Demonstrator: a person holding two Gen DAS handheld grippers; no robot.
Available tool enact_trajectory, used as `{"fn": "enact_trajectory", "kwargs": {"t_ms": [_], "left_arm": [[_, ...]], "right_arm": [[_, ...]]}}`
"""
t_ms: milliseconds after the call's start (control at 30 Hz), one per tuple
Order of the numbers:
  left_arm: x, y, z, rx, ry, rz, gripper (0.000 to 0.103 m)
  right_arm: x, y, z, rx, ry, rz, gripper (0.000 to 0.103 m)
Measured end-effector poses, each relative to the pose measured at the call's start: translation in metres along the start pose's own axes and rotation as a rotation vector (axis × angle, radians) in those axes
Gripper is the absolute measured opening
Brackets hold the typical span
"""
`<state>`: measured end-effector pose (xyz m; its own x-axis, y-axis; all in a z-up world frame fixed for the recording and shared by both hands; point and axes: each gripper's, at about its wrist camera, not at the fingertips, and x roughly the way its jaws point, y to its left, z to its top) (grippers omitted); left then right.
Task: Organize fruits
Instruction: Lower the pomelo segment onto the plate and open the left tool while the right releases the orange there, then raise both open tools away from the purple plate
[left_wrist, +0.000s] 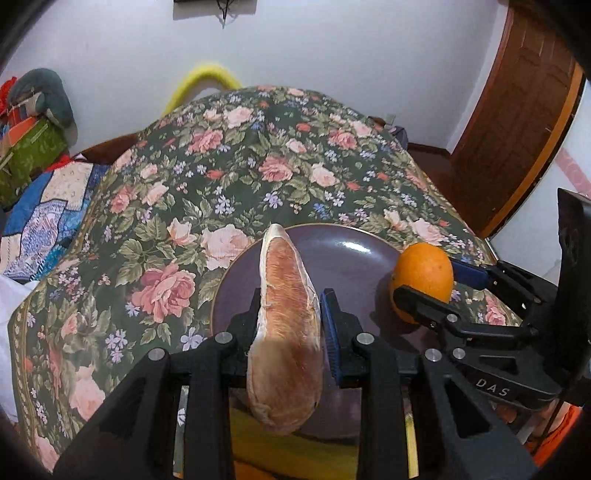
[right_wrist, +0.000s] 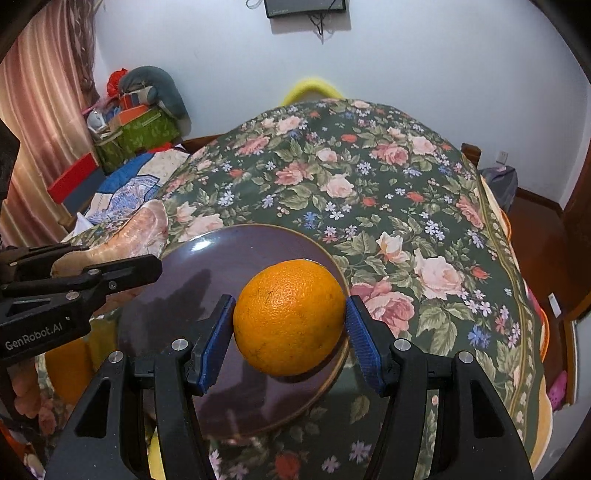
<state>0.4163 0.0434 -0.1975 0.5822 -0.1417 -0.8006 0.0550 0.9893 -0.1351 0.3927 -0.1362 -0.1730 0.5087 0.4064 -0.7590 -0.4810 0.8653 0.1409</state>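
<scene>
My left gripper (left_wrist: 290, 314) is pinching a peeled pomelo segment (left_wrist: 286, 332), pinkish flesh up, its tip reaching over the near-left rim of the purple plate (left_wrist: 332, 247). My right gripper (right_wrist: 290, 332) has the orange (right_wrist: 290, 317) between its blue pads (right_wrist: 364, 343); the right pad touches the peel, the left sits just beside it, and I cannot tell whether the grip is firm. The orange is over the plate's right part, and whether it rests on it I cannot tell. The plate lies on the floral tablecloth (right_wrist: 369, 177). Across from each wrist I see the other gripper beside the plate.
</scene>
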Motion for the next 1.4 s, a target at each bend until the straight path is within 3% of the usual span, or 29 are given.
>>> {"fn": "enact_trajectory", "kwargs": {"t_ms": [300,867,1267,1400], "left_arm": [[0.014,-0.003,0.008,0.014,0.042,-0.009,0.029],[-0.016,0.001,-0.002,-0.006,-0.008,-0.008,0.029],[-0.088,-0.003,-0.029,0.003,-0.091,0.014,0.029],[-0.116,-0.005,-0.042,0.003,-0.128,0.023,0.037]], "right_arm": [[0.017,0.0,0.009,-0.009,0.02,0.0,0.058],[0.01,0.008,0.004,-0.025,0.017,-0.013,0.067],[-0.063,0.02,-0.006,-0.024,-0.088,-0.025,0.067],[-0.095,0.03,-0.016,-0.034,-0.131,-0.023,0.068]]}}
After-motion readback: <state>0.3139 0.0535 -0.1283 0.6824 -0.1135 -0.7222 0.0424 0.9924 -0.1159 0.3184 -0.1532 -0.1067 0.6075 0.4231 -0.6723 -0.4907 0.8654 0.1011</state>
